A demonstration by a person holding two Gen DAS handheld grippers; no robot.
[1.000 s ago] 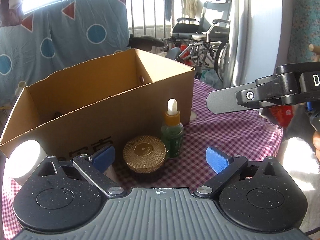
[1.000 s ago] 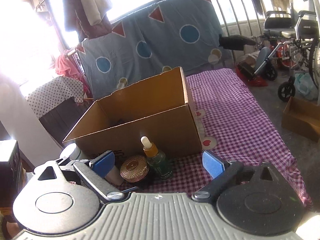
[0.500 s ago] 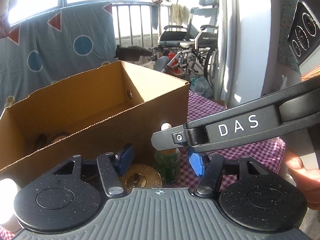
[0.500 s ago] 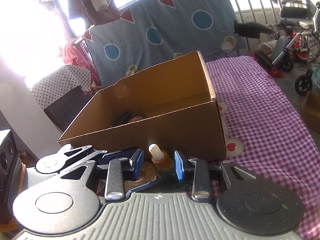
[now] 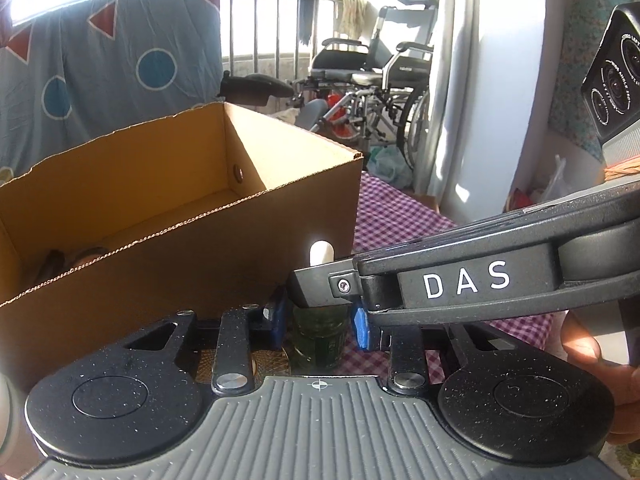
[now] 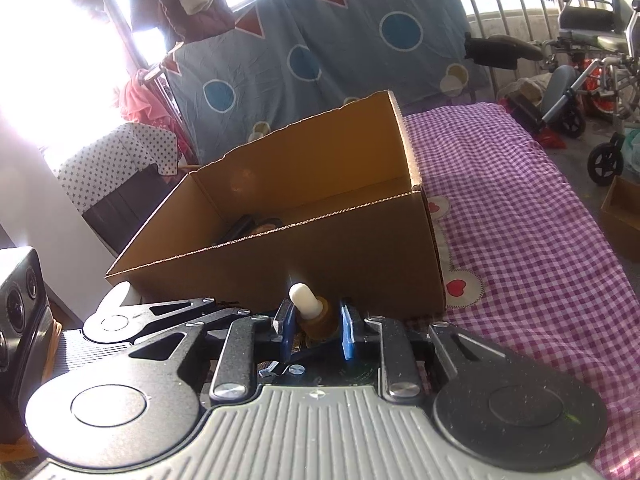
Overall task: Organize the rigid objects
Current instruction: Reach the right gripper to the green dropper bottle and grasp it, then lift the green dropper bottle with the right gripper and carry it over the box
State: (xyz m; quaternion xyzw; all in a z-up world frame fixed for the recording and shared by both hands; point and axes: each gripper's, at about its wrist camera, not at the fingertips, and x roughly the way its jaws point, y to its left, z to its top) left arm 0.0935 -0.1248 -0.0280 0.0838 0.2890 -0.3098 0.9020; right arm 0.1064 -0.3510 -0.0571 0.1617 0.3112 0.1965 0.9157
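Observation:
A green dropper bottle (image 5: 318,336) with an amber collar and white bulb stands on the checked cloth in front of an open cardboard box (image 5: 180,216). My left gripper (image 5: 318,326) is shut on the bottle's green body. My right gripper (image 6: 314,326) is shut on the bottle's amber collar (image 6: 318,318), just under the white bulb; its arm crosses the left wrist view from the right. A gold round jar (image 5: 260,362) lies just left of the bottle, mostly hidden by the left gripper. The box (image 6: 320,236) holds a few dark items.
A purple checked cloth (image 6: 520,220) covers the table, running right of the box. A white round object (image 5: 6,412) sits at the far left edge. A wheelchair (image 5: 376,92) and railing stand behind. A blue patterned sheet (image 6: 320,52) hangs at the back.
Both grippers moved in toward the box and closed from wide open onto the dropper bottle. The right gripper came across from the right over the left one.

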